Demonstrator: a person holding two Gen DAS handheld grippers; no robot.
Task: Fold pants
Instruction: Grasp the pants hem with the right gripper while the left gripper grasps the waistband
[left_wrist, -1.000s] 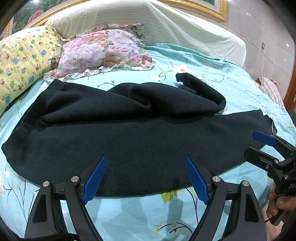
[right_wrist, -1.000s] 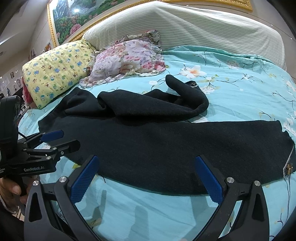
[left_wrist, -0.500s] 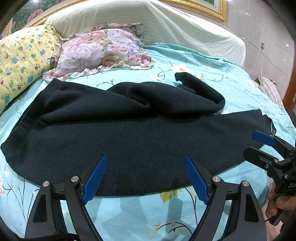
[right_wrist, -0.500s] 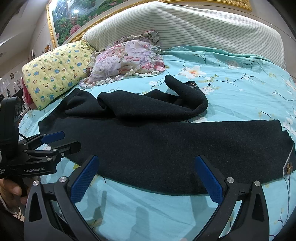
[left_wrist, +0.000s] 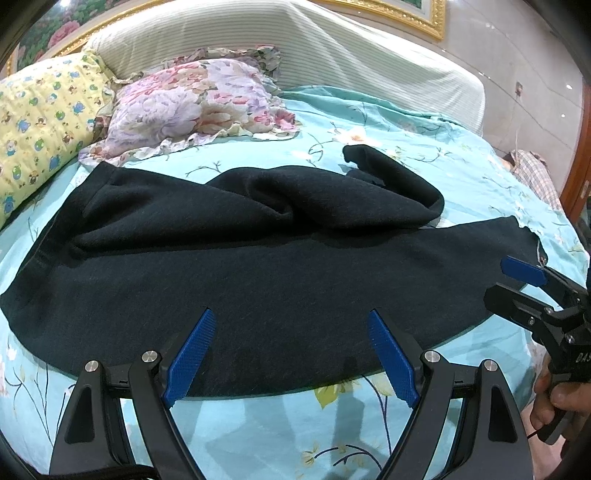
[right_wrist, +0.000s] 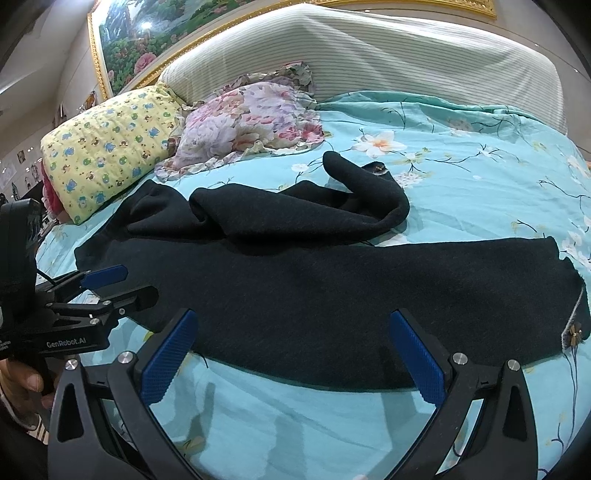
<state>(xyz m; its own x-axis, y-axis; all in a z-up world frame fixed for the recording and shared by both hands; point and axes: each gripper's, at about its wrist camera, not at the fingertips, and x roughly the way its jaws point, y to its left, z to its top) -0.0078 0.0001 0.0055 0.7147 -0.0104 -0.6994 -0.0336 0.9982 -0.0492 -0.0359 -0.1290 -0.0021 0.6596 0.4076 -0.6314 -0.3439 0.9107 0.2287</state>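
Black knit pants (left_wrist: 280, 280) lie across turquoise floral bedsheet (left_wrist: 388, 140), below floral pillow (left_wrist: 192, 107). Change vs prior frames: almost nil; both grippers hover at near edge of pants as before, so no fold begun yet. L gripper (left_wrist: 291, 354): jaws wide, nothing held, near waist half. R gripper (right_wrist: 295, 354): jaws wide, nothing held, near cuff half. Pants look: near leg flat, smooth, cuff w/ small trim (right_wrist: 572, 332) at right; far leg bunched, twisted, end curled back towards pillow. Judgement: far leg needs straightening first.
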